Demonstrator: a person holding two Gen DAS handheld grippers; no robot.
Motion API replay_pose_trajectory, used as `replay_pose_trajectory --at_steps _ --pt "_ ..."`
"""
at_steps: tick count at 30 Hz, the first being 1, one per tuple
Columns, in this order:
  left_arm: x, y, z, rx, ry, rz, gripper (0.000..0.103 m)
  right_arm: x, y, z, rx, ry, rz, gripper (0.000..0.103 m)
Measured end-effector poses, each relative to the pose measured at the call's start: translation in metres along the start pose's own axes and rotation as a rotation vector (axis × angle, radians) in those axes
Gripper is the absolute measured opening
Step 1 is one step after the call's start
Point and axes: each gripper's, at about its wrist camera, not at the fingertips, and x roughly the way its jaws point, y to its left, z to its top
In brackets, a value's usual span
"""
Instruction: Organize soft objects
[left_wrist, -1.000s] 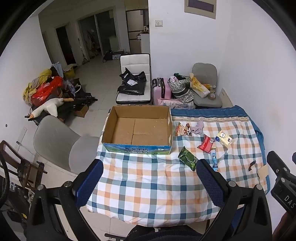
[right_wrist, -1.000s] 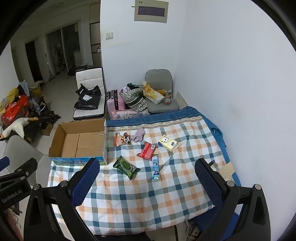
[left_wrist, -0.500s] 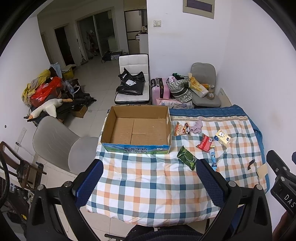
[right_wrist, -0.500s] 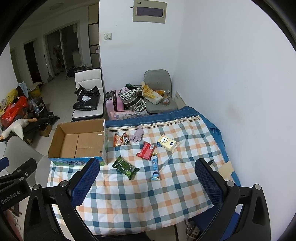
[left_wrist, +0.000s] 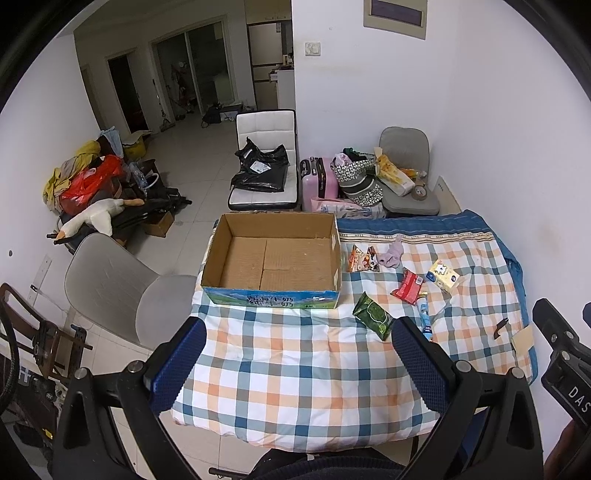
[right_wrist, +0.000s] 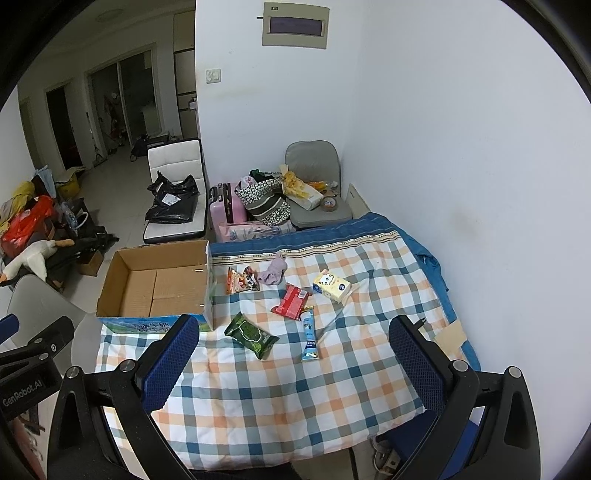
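Both the left gripper (left_wrist: 299, 354) and right gripper (right_wrist: 293, 354), jaws wide and empty, have barely drifted closer, so nothing is sorted yet: packets (right_wrist: 251, 335) and sock (right_wrist: 272, 274) lie beside the empty box (left_wrist: 271, 293).

Six small soft items (right_wrist: 275, 271) beside empty box (right_wrist: 159, 284).

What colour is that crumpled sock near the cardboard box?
Pale lilac-purple; the sock shows best in the right wrist view.
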Motion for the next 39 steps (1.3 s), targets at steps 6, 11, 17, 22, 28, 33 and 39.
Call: replay_pose_trajectory --at_steps 6,11,17,22,28,33,39 --pt "-0.0005 0.0004 -0.0013 -0.001 0.001 -0.001 0.103 -0.0011 0.0008 0.0012 -0.004 0.004 0.003 0.103" --pt "-0.0008 0.0013 -0.0021 -0.001 -0.001 -0.003 0.103 -0.0013 0.0035 0.0043 -0.006 0.009 0.008 0.103" --pt "-0.0004 0.0024 -0.0032 -0.001 0.000 -0.003 0.103 0.0004 0.0060 0.0052 -0.007 0.013 0.008 0.103" --pt "0.0005 0.0039 -0.0046 -0.003 0.004 -0.006 0.103 0.0017 0.0071 0.0039 -0.008 0.015 0.008 0.103" --pt "0.0008 0.0045 -0.0034 -0.003 0.004 -0.004 0.103 0.0030 0.0071 0.0045 -0.010 0.017 0.011 0.103" --pt "0.0019 0.0049 -0.0035 -0.002 0.007 -0.004 0.103 0.0046 0.0070 0.0041 -0.006 0.018 0.015 0.103" --pt "0.0049 0.0057 -0.0065 0.002 0.013 -0.006 0.103 0.0043 0.0068 0.0037 -0.010 0.018 0.014 0.103"
